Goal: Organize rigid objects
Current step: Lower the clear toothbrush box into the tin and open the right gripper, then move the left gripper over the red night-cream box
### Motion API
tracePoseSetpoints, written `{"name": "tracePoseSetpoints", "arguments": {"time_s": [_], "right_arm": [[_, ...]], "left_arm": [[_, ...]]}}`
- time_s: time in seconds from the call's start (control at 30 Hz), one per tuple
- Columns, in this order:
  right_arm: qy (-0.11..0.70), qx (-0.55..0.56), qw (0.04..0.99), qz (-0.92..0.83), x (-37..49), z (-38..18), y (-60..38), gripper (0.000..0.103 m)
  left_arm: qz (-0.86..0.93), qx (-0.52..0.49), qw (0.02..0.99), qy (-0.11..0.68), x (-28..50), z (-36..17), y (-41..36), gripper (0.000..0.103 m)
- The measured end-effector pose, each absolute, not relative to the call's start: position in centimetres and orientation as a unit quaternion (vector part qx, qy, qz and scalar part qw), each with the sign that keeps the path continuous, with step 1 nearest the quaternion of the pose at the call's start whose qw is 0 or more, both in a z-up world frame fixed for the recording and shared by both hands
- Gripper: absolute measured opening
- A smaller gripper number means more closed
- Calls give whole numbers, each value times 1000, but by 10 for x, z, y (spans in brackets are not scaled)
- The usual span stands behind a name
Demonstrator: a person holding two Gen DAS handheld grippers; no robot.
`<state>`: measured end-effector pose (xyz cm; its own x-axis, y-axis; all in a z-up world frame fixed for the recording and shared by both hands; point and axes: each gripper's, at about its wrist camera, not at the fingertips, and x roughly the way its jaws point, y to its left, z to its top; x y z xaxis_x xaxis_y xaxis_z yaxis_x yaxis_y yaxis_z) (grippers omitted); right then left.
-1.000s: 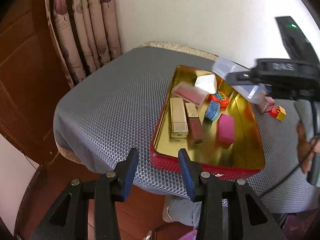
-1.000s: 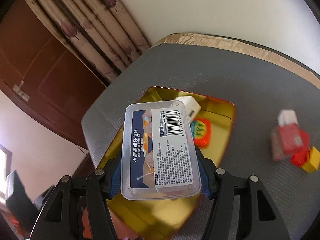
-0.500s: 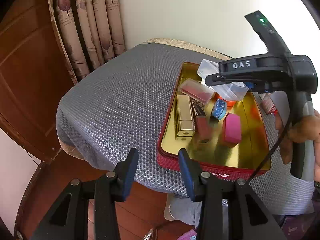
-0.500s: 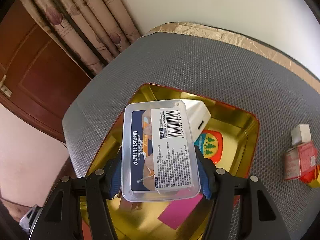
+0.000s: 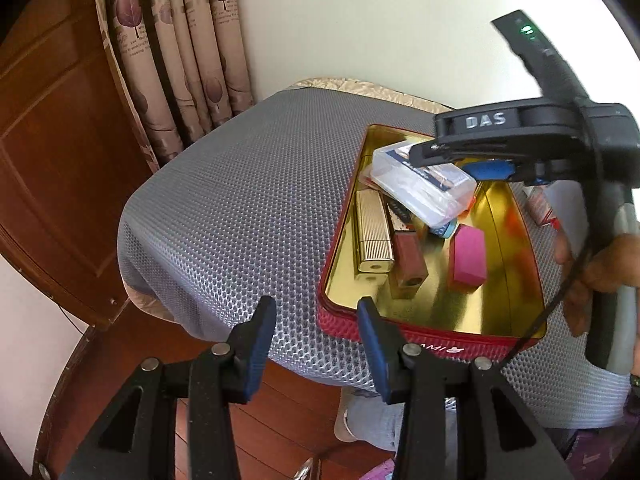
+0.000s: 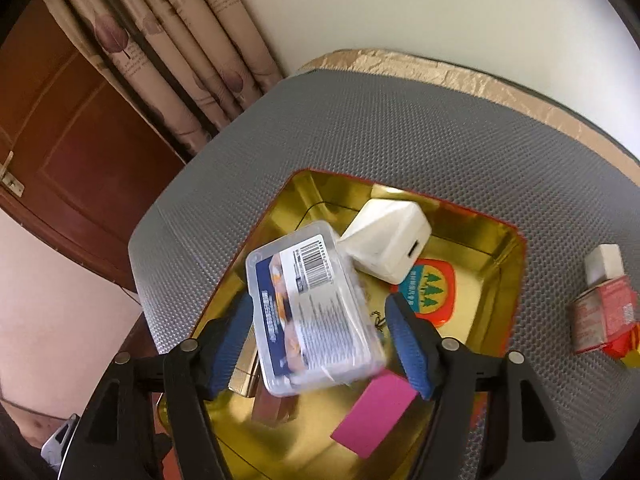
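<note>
Your right tool (image 6: 320, 336) is over the gold tin tray (image 6: 508, 280), and its jaws are opening. The clear plastic box (image 6: 316, 316) lies tilted between the blue pads (image 6: 408, 344); the pad on the right of the view stands clear of it, while contact at the other pad is too blurred to judge. In the left wrist view the box (image 5: 424, 188) sits across the things at the far end of the tray, below the tool's black body.

Your left tool (image 5: 316, 336) hangs at the near edge of the desk (image 5: 240, 200), its jaws partly spread with nothing between them, just short of the tray's red outer wall (image 5: 440, 344).

Inside the tray you have a white charger block (image 6: 388, 244) touching the box's far corner, an orange and green badge-shaped piece (image 6: 432, 288), a pink block (image 5: 466, 254), a ribbed gold case (image 5: 372, 232) and a brown case (image 5: 408, 260) lying side by side.

Outside the tray, on the grey mesh mat, a small red-and-white carton (image 6: 604, 308) lies against red and yellow bricks (image 6: 624, 348). Your hand (image 5: 592, 276) grips the right tool's handle.
</note>
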<state>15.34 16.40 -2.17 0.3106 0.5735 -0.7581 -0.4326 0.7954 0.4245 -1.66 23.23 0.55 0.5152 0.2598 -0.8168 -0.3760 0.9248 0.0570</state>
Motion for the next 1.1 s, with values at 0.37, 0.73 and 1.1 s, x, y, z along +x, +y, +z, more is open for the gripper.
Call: {"name": "tracePoseSetpoints", "arguments": {"time_s": [0.37, 0.73, 1.1], "right_arm": [[429, 99, 861, 256, 80, -36, 46, 79], [447, 12, 894, -17, 45, -108, -140, 86], [438, 41, 895, -72, 30, -130, -211, 99]], "left_arm": [[186, -60, 866, 461, -17, 6, 232, 44], [200, -36, 871, 447, -21, 12, 221, 44], [127, -30, 882, 454, -3, 31, 175, 44]]}}
